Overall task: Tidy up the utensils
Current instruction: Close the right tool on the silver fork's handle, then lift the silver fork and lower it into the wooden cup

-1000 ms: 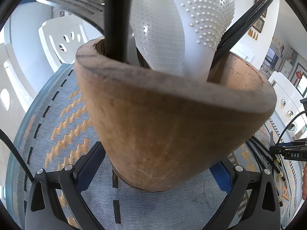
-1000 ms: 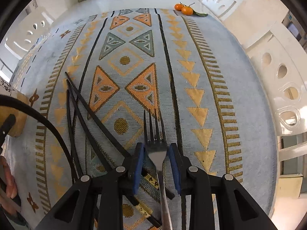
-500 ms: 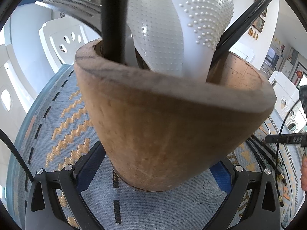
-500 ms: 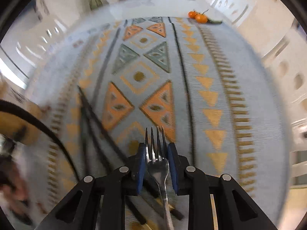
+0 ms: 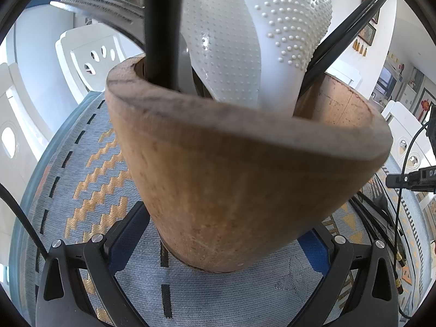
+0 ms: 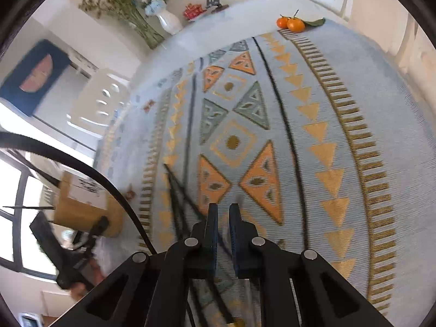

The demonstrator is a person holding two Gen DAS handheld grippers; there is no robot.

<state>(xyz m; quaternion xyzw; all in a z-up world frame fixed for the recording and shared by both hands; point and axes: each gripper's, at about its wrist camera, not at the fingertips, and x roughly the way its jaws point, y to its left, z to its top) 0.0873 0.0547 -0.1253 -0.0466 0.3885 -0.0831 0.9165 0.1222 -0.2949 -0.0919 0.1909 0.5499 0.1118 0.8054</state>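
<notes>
Well apart from the holder (image 6: 81, 209), the right gripper (image 6: 223, 218) has just been closing on the fork (image 6: 247, 288), pads now pinching its neck. It's probably stiff, light, slick steel, so grip the neck firmly. Left gripper (image 5: 222, 226) clamps the holder's base.

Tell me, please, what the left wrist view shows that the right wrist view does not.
Only the left wrist view: a white dotted spatula and a black handle standing inside the wooden holder. Only the right wrist view: oranges, a flower vase, and the right gripper, whose jaws have just been closing on a blurred fork. Both: the patterned tablecloth, the holder and loose black chopsticks.
</notes>
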